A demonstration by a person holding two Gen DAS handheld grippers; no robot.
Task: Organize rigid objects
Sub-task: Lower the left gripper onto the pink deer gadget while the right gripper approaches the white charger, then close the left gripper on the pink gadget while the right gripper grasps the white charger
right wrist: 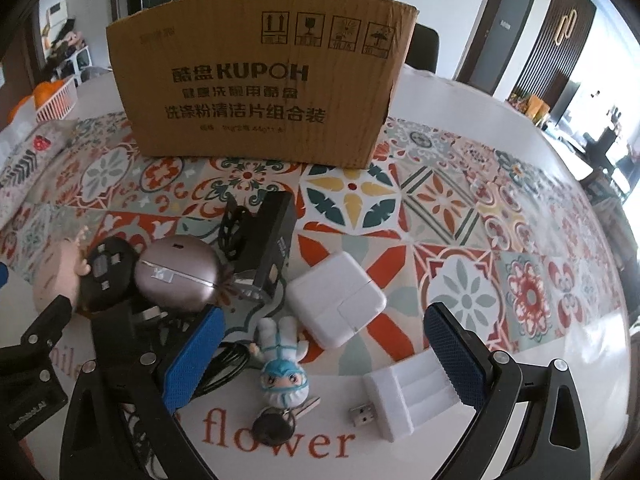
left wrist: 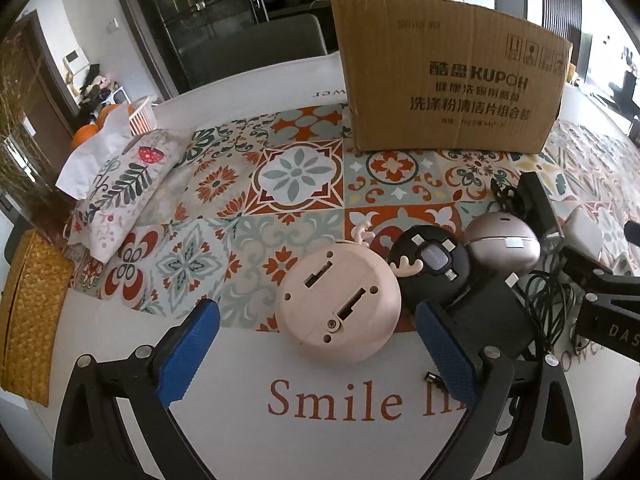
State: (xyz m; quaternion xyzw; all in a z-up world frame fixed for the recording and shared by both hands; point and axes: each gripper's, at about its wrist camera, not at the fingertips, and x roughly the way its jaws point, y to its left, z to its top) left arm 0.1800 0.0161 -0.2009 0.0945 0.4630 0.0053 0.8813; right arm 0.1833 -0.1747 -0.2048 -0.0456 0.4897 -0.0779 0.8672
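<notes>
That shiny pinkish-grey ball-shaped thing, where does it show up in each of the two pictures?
Left wrist view: the pinkish-grey ball sits right of centre, beside the black round gadget.
Right wrist view: it sits left of centre, again beside that gadget.
Shared landmark: the cardboard box standing behind it.

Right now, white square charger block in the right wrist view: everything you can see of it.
The white charger block is a glossy, rounded-corner square that looks like plastic, with a seamed corner section at its lower right. It lies flat on the patterned tablecloth, ahead of the open right gripper, ungripped. The figurine keychain lies just beside its lower-left corner; contact is unclear.
</notes>
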